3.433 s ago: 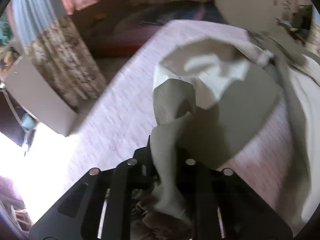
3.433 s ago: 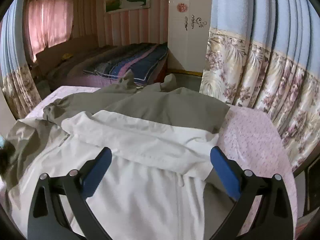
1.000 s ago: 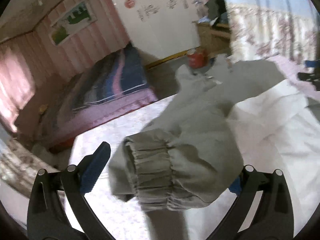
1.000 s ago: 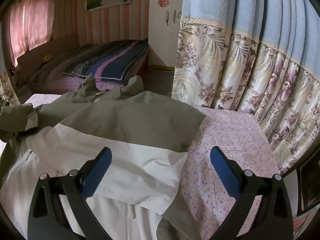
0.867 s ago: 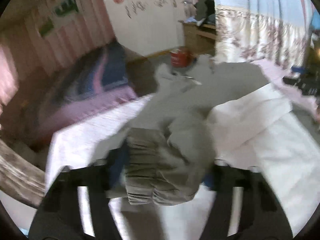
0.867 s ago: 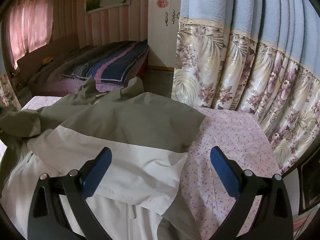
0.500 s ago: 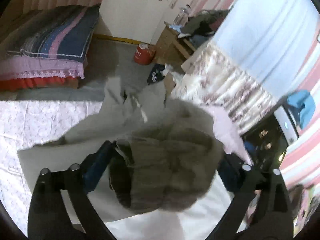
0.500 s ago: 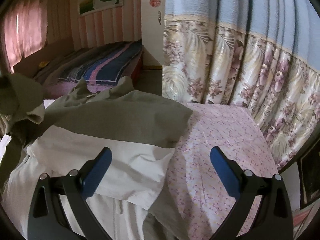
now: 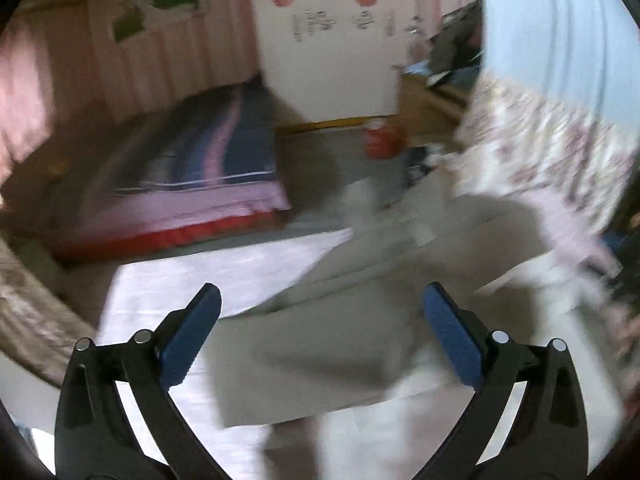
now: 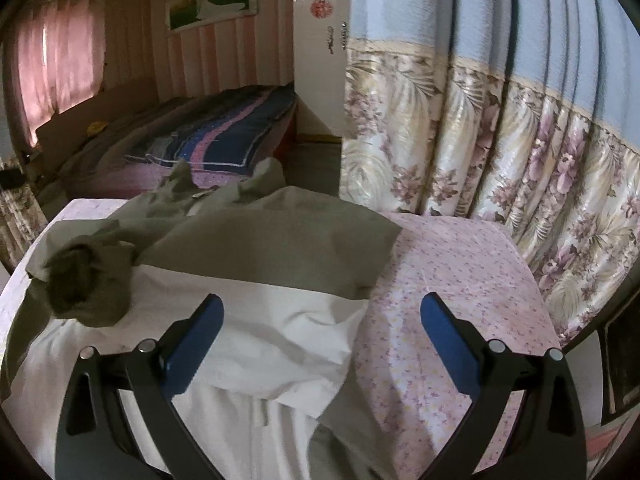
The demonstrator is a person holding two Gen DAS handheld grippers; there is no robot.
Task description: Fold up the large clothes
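Now the left gripper [image 9: 320,328] hangs over the bed's far-left part with jaws opening, almost fully spread and nothing pinched; the olive sleeve [image 9: 316,352] of the jacket [image 10: 256,248] lies flat on the bed [image 9: 168,280] under and between the pads, view blurred. Right gripper [image 10: 320,332] is spread wide and empty above the jacket's white panel [image 10: 272,320] near the right edge of the pink floral sheet [image 10: 460,280], the olive cuff [image 10: 84,284] bunched toward the left edge.
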